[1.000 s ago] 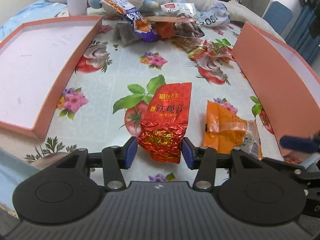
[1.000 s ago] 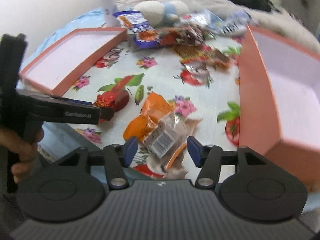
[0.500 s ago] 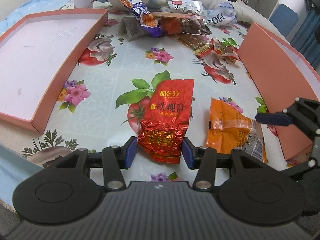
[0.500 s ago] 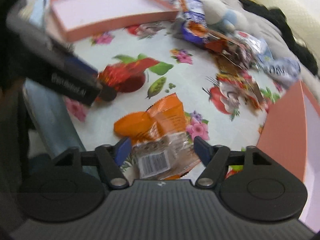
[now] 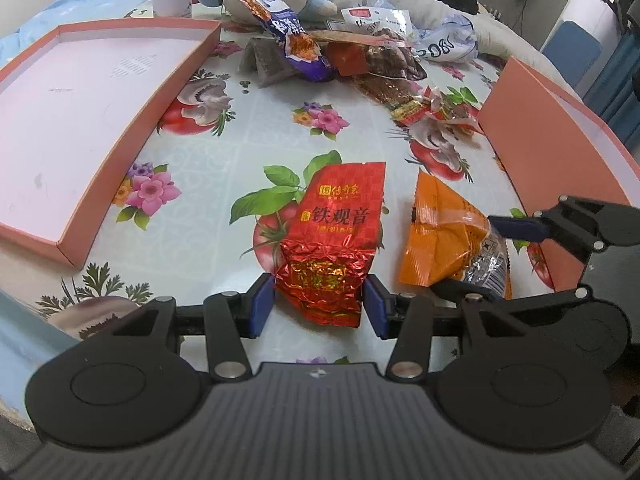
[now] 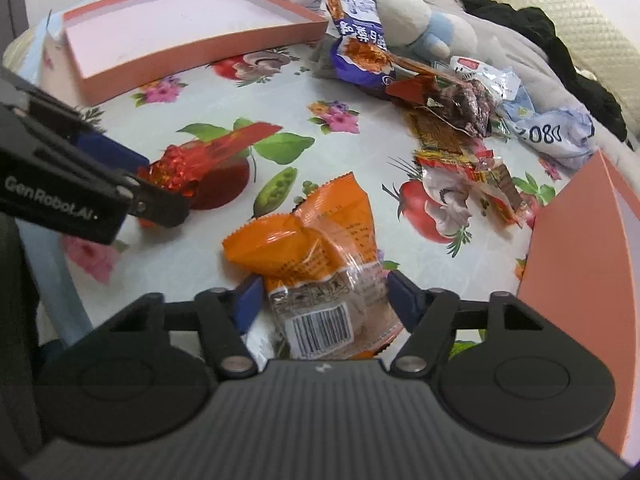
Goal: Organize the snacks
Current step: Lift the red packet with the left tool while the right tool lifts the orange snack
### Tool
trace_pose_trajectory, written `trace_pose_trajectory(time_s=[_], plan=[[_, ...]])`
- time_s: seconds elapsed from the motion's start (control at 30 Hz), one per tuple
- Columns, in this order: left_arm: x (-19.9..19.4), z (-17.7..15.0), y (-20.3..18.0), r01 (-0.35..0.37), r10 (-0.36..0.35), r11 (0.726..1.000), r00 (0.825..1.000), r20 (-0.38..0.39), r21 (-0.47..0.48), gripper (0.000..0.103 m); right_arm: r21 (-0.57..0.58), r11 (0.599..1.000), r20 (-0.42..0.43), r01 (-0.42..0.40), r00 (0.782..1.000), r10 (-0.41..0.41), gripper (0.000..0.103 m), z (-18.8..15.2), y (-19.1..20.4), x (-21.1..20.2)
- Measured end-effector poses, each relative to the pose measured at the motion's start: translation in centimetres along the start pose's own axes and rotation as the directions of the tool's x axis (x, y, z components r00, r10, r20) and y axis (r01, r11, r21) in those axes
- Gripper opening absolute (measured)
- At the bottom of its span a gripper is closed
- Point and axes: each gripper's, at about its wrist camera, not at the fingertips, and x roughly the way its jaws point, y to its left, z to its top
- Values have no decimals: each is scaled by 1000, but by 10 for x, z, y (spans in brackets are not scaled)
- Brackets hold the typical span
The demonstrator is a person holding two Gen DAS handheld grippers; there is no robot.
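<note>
Left to right across the flower-print tablecloth (image 5: pixel 248 136): the shallow pink tray (image 5: pixel 132 120) lay empty at the left edge, matching its place a second earlier. Beside it, the left gripper (image 5: pixel 319 307) had not shifted over that second; its blue pads (image 5: pixel 262 305) pressed the crumpled lower end of the red tea packet (image 5: pixel 336 232), which rested flat on the cloth. Just right of the tea, the orange snack packet (image 6: pixel 312 248) lay with its clear barcoded end between the fingers of the right gripper (image 6: pixel 322 300). This gripper had changed most: it had swung in and rolled over the packet, and its jaws had just been closing around the clear end; the near pad (image 6: pixel 248 298) met the wrapper, while contact at the far pad could not be told, so no firm pinch showed yet. At the right edge stood the second pink tray (image 6: pixel 576 264), also empty. The pile of remaining snacks (image 5: pixel 360 52) lay untouched at the far side. Judged from this, sorting had barely begun: each gripper had a packet lined up, neither lifted, with a tray near each hand
</note>
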Motion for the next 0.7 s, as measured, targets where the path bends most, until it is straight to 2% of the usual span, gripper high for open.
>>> trace_pose_trajectory(time_s=[0.1, 0.37, 0.7], plan=[[-3, 2, 2, -1, 1, 1000, 1000, 11, -14, 54, 22, 1000, 4, 17, 1000, -17, 55, 2, -1, -5], [-28, 15, -2, 18, -15, 998, 998, 62, -54, 54, 187, 980, 49, 64, 996, -74, 50, 8, -19, -42], [-83, 34, -45, 58, -54, 998, 990, 132, -31, 54, 443, 896, 132, 43, 985, -113, 50, 1, -47, -111]])
